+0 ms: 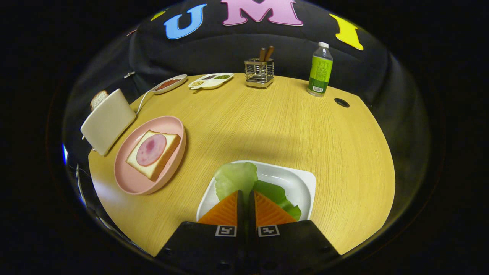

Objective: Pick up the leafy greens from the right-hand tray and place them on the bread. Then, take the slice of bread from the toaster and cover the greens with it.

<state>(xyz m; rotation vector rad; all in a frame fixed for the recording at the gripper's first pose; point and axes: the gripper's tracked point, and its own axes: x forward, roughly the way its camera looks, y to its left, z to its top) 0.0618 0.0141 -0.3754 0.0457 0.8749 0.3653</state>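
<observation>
Greens pickup in hand: gripper nearly closed, fingertips pinching the leafy greens over the white tray at the bench's near edge; next, probably carry to bread on pink plate.

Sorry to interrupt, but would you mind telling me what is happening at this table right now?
A handheld tool is at the leafy greens in the white tray, its orange fingers nearly together over the leaves; whether they pinch a leaf is unclear. Beside the tray, a pink plate holds bread topped with a meat slice, no greens yet. Another bread slice sits in the toaster.
</observation>
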